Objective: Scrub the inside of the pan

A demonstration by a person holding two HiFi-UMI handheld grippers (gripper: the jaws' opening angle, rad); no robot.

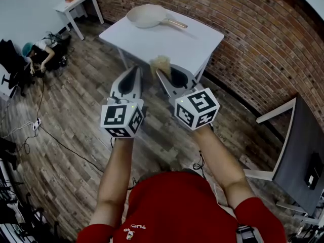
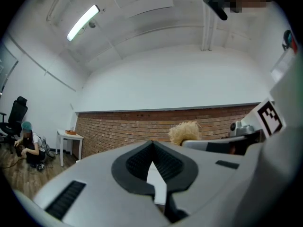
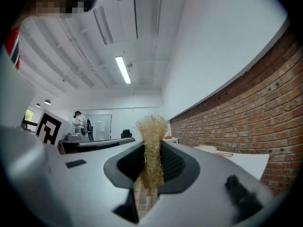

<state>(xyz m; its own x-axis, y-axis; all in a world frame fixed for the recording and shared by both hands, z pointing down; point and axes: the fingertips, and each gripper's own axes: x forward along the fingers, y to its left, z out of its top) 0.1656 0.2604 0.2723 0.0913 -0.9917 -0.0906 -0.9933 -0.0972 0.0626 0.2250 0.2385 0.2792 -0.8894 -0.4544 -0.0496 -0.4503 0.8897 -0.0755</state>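
Note:
A pale beige pan with a wooden handle rests on the white table ahead, by the brick wall. Both grippers are held up in the air short of the table. My right gripper is shut on a straw-coloured fibre scrubber, whose tuft sticks out past the jaws. The pan shows small to the right in the right gripper view. My left gripper is just left of the right one, its jaws closed together with nothing between them. The scrubber peeks above it.
A brick wall runs behind the table. A small white side table stands far left, and a person crouches by a black chair. A dark desk stands at right. Cables lie on the wooden floor.

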